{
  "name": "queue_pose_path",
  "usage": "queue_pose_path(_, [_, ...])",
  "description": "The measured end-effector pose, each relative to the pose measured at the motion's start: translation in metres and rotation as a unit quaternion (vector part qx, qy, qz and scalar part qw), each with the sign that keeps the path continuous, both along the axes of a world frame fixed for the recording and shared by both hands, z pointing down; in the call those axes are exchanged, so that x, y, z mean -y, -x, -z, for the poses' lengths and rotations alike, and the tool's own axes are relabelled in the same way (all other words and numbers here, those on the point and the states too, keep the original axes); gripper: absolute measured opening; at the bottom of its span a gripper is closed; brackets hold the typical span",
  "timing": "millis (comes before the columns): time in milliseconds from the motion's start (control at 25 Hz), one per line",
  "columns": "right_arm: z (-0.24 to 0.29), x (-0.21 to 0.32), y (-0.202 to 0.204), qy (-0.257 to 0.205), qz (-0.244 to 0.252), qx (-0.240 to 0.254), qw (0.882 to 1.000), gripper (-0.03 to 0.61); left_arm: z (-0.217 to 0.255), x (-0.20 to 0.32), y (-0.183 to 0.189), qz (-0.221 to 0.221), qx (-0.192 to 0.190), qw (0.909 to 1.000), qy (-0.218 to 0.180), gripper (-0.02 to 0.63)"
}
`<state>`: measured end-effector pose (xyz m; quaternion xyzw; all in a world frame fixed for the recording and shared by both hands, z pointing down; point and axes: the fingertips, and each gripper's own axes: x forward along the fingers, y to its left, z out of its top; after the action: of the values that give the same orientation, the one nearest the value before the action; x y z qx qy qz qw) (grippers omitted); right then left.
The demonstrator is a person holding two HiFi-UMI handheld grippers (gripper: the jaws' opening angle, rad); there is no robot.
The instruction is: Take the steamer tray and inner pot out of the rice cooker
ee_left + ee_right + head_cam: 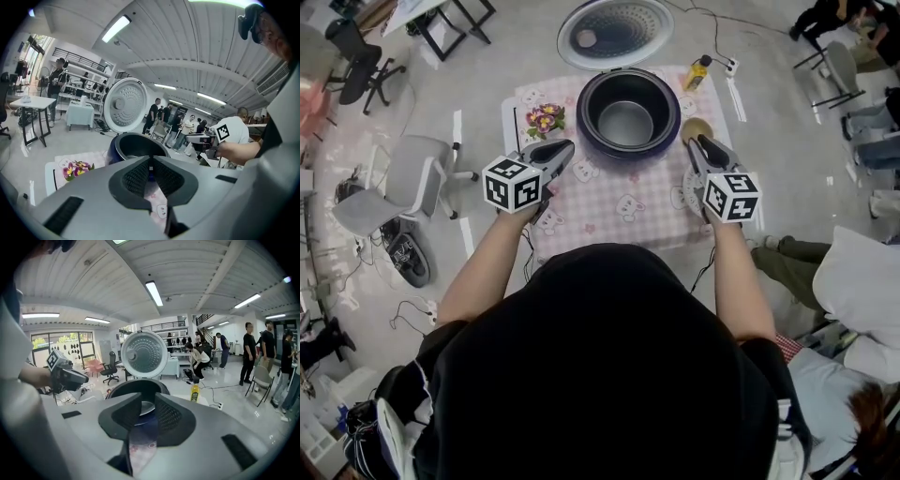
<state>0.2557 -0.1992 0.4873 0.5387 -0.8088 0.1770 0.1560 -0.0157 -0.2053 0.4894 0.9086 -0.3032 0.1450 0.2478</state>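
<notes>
The inner pot (pixel 626 122) is being judged rigid and slippery, best pinched at its thin rim. Left gripper (pixel 568 146) is being held shut, right gripper (pixel 701 142) narrowly parted, both empty.

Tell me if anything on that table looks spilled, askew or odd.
Nothing stands out. The rice cooker sits upright on the table, lid open; flowers and bottle stand beside it; no spill shows.
</notes>
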Motion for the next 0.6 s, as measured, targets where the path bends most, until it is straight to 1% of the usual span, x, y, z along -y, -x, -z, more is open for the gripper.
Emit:
queue_pose_path(120, [-0.008,0.012,0.002,0.014,-0.002,0.016,1.0,0.097,-0.006,0.013,0.0,0.006,0.014,0.9999,0.001,0.053])
queue_pose_path(360, [-0.033,0.034,0.008,0.057,0.008,0.042,0.997,0.104,-0.027,0.037,-0.003,0.02,0.013,0.9993,0.03,0.115])
queue_pose_path(600, [-0.061,0.051,0.01,0.097,0.012,0.049,0.994,0.118,-0.05,0.057,-0.009,0.027,0.022,0.9979,0.055,0.152])
